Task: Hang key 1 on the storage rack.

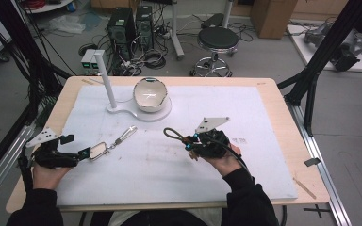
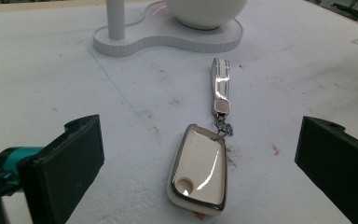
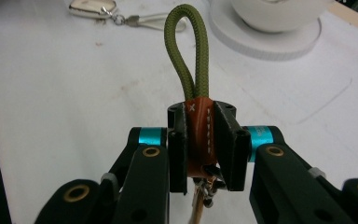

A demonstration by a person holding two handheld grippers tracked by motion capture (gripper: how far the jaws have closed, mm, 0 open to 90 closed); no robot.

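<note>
1. Left tool point(image 1: 82, 153) spread wide, nothing clenched; key fob point(image 2: 198, 170) flat on the bench between its jaws, near the left edge.
2. Right tool point(image 3: 200, 140) clamped on a rope loop's point(image 3: 189, 51) leather tab, lifted mid-bench.
3. Probably next: hang the loop on the white post point(image 1: 106, 80).
4. From overhead: post top. From the right tool: tab stitching.

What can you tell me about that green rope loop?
The rope loop is thick, olive-green woven cord, doubled over into a narrow loop. Its ends go into a brown leather sleeve with pale stitching. The right gripper is shut on that sleeve, its fingers pressing both sides, holding the loop above the white table.
</note>
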